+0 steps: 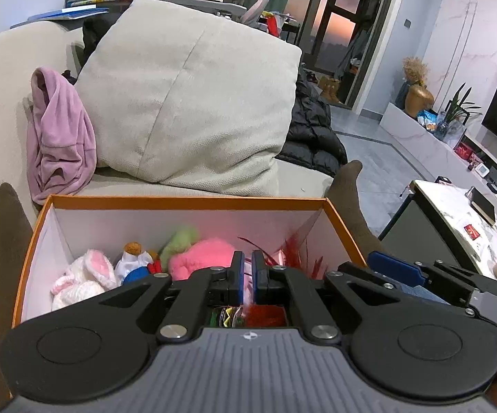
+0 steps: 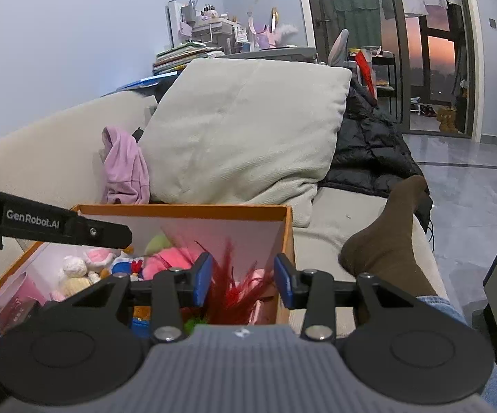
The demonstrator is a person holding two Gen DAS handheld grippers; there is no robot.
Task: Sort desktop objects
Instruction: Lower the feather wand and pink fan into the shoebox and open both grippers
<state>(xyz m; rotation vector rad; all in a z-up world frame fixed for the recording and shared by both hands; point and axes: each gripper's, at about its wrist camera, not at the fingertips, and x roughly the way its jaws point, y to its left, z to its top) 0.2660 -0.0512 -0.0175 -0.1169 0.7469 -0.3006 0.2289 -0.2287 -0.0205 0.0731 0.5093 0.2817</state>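
Left wrist view: left claw (image 1: 245,277) with pads together, nothing between them, over the orange box (image 1: 186,202)
Right wrist view: right claw (image 2: 243,280) with pads apart, hanging above red feathers (image 2: 229,282) without touching them
Box contents: pink plush (image 1: 202,258), white bunny plush (image 1: 85,273), feathers near the right wall
Box place: on the sofa (image 2: 42,158), before a cushion (image 1: 186,99)

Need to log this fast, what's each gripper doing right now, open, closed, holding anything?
Left gripper: shut, nothing visibly held, over the orange box.
Right gripper: open, red feathers between the jaws, not gripped.
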